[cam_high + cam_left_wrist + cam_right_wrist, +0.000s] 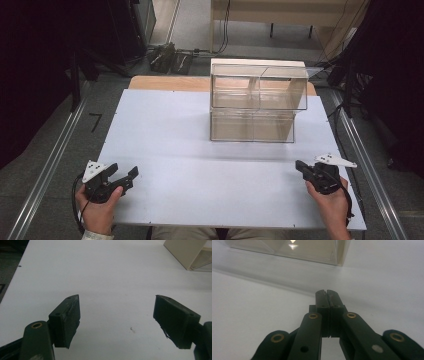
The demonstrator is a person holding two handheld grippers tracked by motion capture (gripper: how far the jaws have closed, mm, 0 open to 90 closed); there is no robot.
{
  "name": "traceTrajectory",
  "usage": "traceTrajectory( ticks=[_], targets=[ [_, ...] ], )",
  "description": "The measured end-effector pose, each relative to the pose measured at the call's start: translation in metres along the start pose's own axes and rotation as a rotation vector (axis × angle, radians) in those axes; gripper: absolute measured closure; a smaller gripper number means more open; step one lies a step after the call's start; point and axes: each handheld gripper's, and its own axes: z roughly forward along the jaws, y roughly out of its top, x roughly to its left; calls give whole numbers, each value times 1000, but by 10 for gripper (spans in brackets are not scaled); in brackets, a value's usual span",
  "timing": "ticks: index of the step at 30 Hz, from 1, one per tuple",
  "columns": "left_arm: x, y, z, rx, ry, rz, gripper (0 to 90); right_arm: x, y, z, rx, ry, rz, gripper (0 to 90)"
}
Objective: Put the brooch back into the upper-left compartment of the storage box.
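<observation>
High view: clear two-tier drawer cabinet (257,102) sits at the far middle of the white table (165,150), well apart from both my grippers. My left gripper (131,176) rests at the near left edge, jaws spread wide, nothing between them. My right gripper (300,166) is at the near right, jaws pressed together, empty. In the right gripper view the cabinet's lower front (287,250) lies ahead. I judge it a light, rigid, slick plastic thing, likely to slide or tip if pushed. Best hold looks like a drawer's front lip, other gripper steadying the top.
</observation>
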Motion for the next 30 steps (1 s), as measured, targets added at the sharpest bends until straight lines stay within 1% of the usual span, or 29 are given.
traceTrajectory(
  ticks=[5,10,14,17,22,24,28,30],
  targets=[
    [0,0,0,0,-1,0,230,5,3,-3,-1,25,-14,870],
    [0,0,0,1,0,0,230,10,6,-4,-2,39,-21,870],
    [0,0,0,2,-1,0,230,17,12,-4,-8,52,-45,870],
    [0,0,1,3,-1,0,230,20,14,-4,-10,58,-50,870],
    [0,0,0,3,-1,-2,230,30,22,-3,-16,85,-72,870],
    [0,0,1,3,-2,0,230,33,24,-2,-16,82,-85,870],
    [0,0,0,2,-2,-1,230,37,27,-1,-17,95,-95,870],
    [0,0,0,1,-2,-2,230,41,31,0,-16,106,-100,870]
  ],
)
